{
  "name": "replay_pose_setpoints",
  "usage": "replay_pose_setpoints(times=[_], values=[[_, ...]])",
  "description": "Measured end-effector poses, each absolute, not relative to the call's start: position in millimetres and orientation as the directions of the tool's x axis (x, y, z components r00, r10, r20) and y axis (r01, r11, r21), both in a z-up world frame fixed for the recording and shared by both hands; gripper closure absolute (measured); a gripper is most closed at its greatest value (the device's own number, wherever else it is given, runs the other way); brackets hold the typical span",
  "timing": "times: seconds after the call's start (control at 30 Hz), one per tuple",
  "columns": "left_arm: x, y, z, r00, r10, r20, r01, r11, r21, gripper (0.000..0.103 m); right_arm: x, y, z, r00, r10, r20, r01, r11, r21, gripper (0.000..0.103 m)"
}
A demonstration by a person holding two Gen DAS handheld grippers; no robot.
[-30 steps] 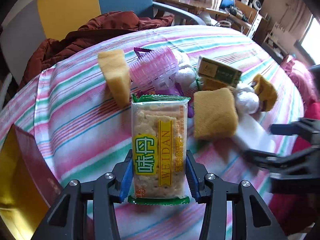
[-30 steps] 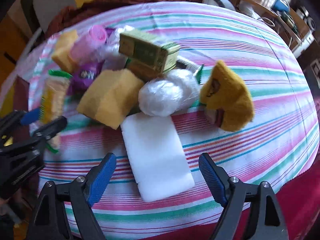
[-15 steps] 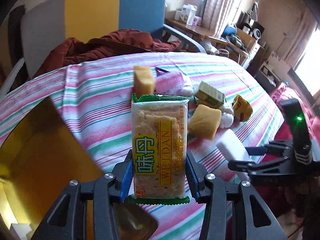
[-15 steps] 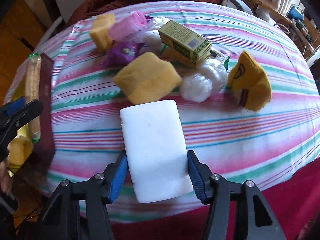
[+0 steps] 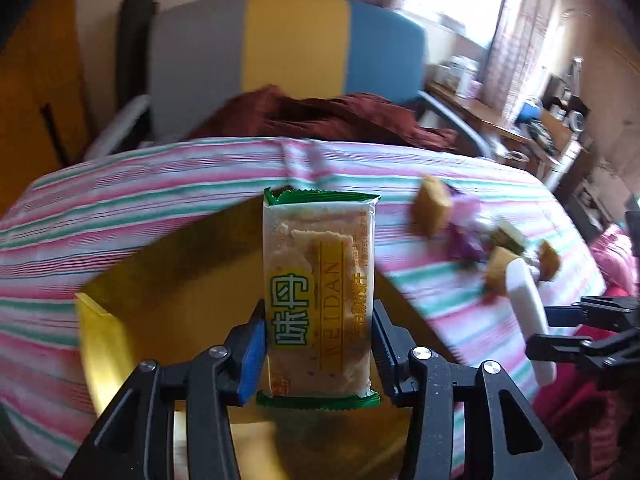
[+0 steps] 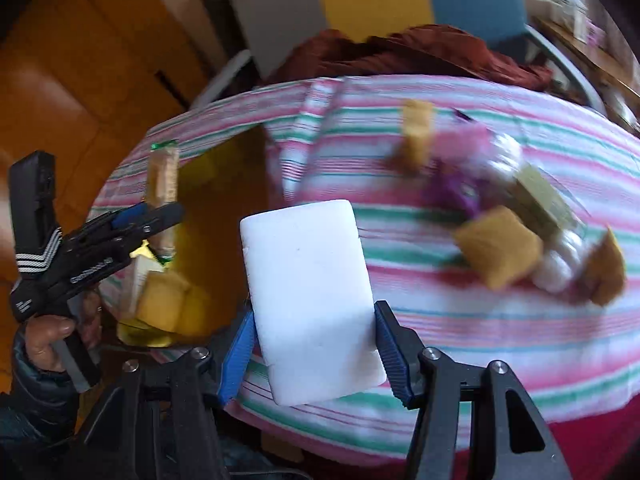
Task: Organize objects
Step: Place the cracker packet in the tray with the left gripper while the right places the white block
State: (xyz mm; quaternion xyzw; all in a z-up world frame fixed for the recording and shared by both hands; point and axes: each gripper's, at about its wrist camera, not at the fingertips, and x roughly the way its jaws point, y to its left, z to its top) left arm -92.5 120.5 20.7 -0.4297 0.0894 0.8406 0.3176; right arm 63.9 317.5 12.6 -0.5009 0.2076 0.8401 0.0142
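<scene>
My left gripper (image 5: pixel 316 344) is shut on a clear cracker packet (image 5: pixel 320 292) with green ends, held upright over an open yellow box (image 5: pixel 180 280). In the right wrist view the same packet (image 6: pixel 162 176) stands in the left gripper (image 6: pixel 160 216) at the left. My right gripper (image 6: pixel 314 356) is shut on a white rectangular block (image 6: pixel 308 300), held off the striped tablecloth (image 6: pixel 480 320) beside the box (image 6: pixel 208 248). In the left wrist view that block (image 5: pixel 528 320) shows edge-on at the right.
A blurred pile lies on the cloth at the right: yellow sponge (image 6: pixel 416 136), pink roller (image 6: pixel 464 144), purple packet (image 6: pixel 452 192), yellow pouch (image 6: pixel 500 248), green carton (image 6: pixel 540 196). A chair (image 5: pixel 296 40) with a red-brown jacket (image 5: pixel 320 116) stands behind. A person's hand (image 6: pixel 52 328) grips the left handle.
The right gripper closed on the white block and lifted it off the cloth. Both grippers swung left and up towards the yellow box, the left still holding the crackers.
</scene>
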Motion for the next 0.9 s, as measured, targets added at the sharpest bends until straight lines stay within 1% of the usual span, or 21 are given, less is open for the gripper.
replay_pose_setpoints(times=[0.13,0.2,0.23,0.3,0.33,0.4,0.5,0.6,0.63,0.67,0.77,0.83,0.9], values=[[-118.7,82.9,14.3,-0.480,0.372,-0.794,-0.542,-0.838,-0.065,0.055,24.0,279.9,8.6,-0.489,-0.243,-0.838,-0.148,-0.923,0.354,0.045],[-133.5,64.0,9.9,-0.514,0.311,-0.799,-0.491,-0.871,-0.022,0.053,3.6,264.7,1.9,-0.477,-0.261,-0.839,-0.129,-0.924,0.360,0.045],[-138.6,56.6,7.9,-0.526,0.288,-0.800,-0.472,-0.882,-0.007,0.050,-8.6,257.1,-2.3,-0.471,-0.266,-0.841,-0.125,-0.924,0.362,0.043],[-147.5,37.2,6.3,-0.559,0.234,-0.796,-0.414,-0.910,0.024,0.037,-24.1,245.5,-7.8,-0.473,-0.294,-0.830,-0.114,-0.914,0.389,0.040],[-149.8,26.0,7.4,-0.576,0.218,-0.788,-0.382,-0.924,0.025,0.027,-30.1,240.3,-10.0,-0.472,-0.316,-0.823,-0.107,-0.906,0.409,0.035],[-150.2,9.7,9.7,-0.589,0.228,-0.775,-0.355,-0.935,-0.005,0.025,-39.1,229.9,-16.7,-0.456,-0.360,-0.814,-0.092,-0.891,0.445,0.032],[-142.6,-11.1,9.8,-0.604,0.225,-0.764,-0.318,-0.948,-0.028,0.025,-40.4,213.1,-28.1,-0.404,-0.390,-0.828,-0.052,-0.893,0.446,0.032],[-127.8,-19.8,11.1,-0.620,0.239,-0.748,-0.306,-0.951,-0.050,0.025,-32.1,203.5,-37.2,-0.369,-0.381,-0.848,-0.040,-0.905,0.424,0.030],[-122.9,-17.2,13.8,-0.623,0.242,-0.743,-0.302,-0.952,-0.057,0.020,-29.4,203.3,-38.3,-0.369,-0.373,-0.851,-0.045,-0.908,0.417,0.029],[-117.6,-17.9,14.7,-0.627,0.252,-0.737,-0.296,-0.952,-0.073,0.014,-27.5,203.4,-40.0,-0.369,-0.363,-0.855,-0.054,-0.911,0.410,0.029],[-99.9,-14.2,20.2,-0.637,0.280,-0.718,-0.291,-0.950,-0.112,0.006,-22.5,204.5,-38.6,-0.390,-0.303,-0.869,-0.067,-0.932,0.355,0.027],[-92.6,-9.3,23.2,-0.648,0.281,-0.708,-0.282,-0.952,-0.119,0.001,-17.0,203.4,-35.0,-0.415,-0.266,-0.870,-0.064,-0.945,0.320,0.022],[-86.7,-4.3,26.2,-0.652,0.299,-0.697,-0.282,-0.949,-0.143,0.000,-11.1,200.4,-31.2,-0.443,-0.233,-0.866,-0.056,-0.957,0.286,0.019]])
